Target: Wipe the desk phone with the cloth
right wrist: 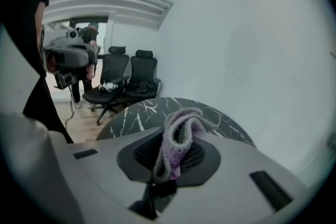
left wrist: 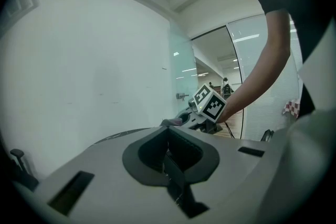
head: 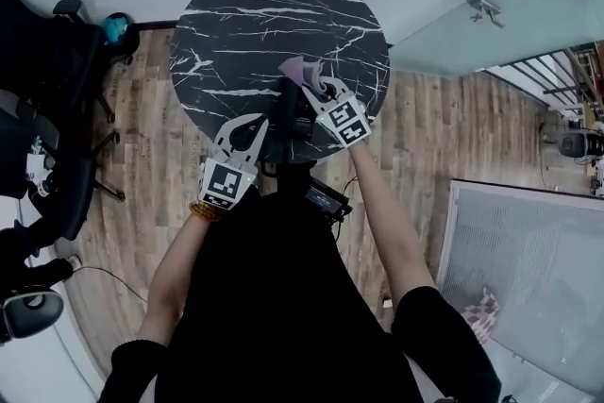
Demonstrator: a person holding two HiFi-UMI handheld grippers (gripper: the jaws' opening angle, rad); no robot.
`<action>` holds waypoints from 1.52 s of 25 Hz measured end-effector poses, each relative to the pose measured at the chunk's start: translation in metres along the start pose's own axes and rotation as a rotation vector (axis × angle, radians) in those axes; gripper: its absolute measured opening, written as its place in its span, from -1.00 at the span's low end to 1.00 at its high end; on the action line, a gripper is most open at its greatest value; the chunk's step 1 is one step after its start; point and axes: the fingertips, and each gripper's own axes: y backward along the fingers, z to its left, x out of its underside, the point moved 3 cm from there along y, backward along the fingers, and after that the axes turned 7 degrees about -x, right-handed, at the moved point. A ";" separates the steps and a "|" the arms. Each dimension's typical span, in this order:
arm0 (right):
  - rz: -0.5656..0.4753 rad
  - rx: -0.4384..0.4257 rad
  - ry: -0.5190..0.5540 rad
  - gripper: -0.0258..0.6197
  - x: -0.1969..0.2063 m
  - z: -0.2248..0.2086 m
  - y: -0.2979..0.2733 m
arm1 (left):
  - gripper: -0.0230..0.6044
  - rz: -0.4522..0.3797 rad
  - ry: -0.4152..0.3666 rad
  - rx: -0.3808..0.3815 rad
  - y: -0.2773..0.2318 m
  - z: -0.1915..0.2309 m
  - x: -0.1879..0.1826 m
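Black marble round table (head: 255, 14); right gripper (head: 310, 86) jaws clamp purple cloth (right wrist: 181, 136); left gripper (head: 255, 125) jaws closed, empty.

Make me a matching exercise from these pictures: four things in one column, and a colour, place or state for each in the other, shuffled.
1 cloth
2 left gripper
3 table
4 office chairs

A black with white veins
B shut, empty
C on the wood floor
D purple, held in the right gripper

Pairs: 1-D, 2-B, 3-A, 4-C
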 end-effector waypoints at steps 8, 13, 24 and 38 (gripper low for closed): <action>0.185 0.002 0.221 -0.75 0.017 0.003 -0.039 | -0.88 0.045 0.002 -0.022 0.024 -0.001 0.014; 0.256 -0.057 0.161 -0.75 0.033 0.010 -0.054 | -0.88 0.057 0.014 -0.013 0.022 -0.005 0.019; 0.372 -0.155 -0.013 -0.75 0.070 0.030 -0.071 | -0.88 0.074 0.030 0.012 0.017 -0.007 0.024; 0.365 -0.194 -0.108 -0.75 0.077 0.027 -0.078 | -0.88 0.087 0.046 0.005 0.016 0.002 0.029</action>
